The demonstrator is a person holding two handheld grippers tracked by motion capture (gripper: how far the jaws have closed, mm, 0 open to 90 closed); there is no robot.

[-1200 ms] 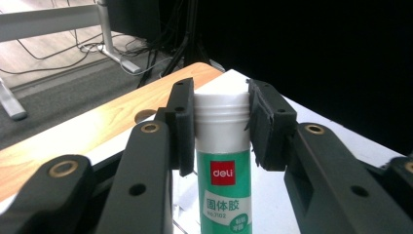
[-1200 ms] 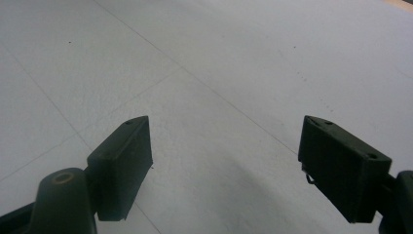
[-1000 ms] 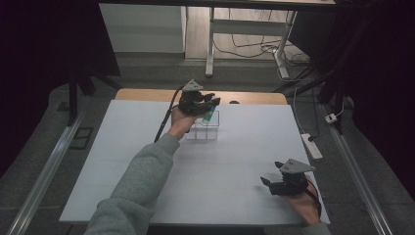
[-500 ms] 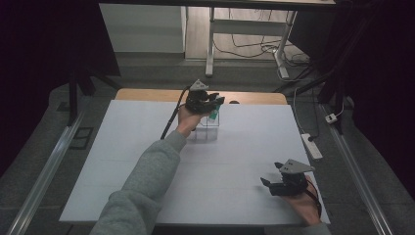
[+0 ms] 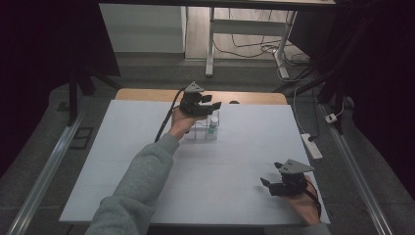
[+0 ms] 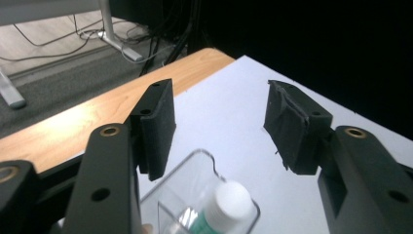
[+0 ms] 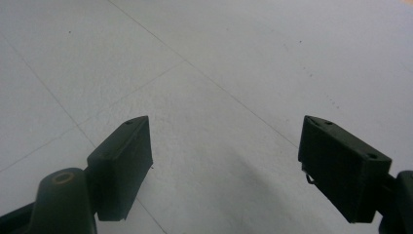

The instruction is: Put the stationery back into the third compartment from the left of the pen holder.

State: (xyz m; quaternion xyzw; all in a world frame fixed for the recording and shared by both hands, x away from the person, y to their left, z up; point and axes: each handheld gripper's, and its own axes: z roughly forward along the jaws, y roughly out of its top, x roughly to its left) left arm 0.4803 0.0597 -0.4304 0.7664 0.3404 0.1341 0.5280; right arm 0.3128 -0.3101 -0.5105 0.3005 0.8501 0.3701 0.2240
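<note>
Left gripper (image 5: 213, 105), jaws just spread and empty, hung right above upright bottle (image 6: 225, 204) in clear rack (image 5: 198, 131); right gripper (image 5: 266, 183) sat well apart, open.

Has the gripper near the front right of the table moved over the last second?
No. The right gripper sits at the same spot by the table's near right edge, jaws open over bare surface.
</note>
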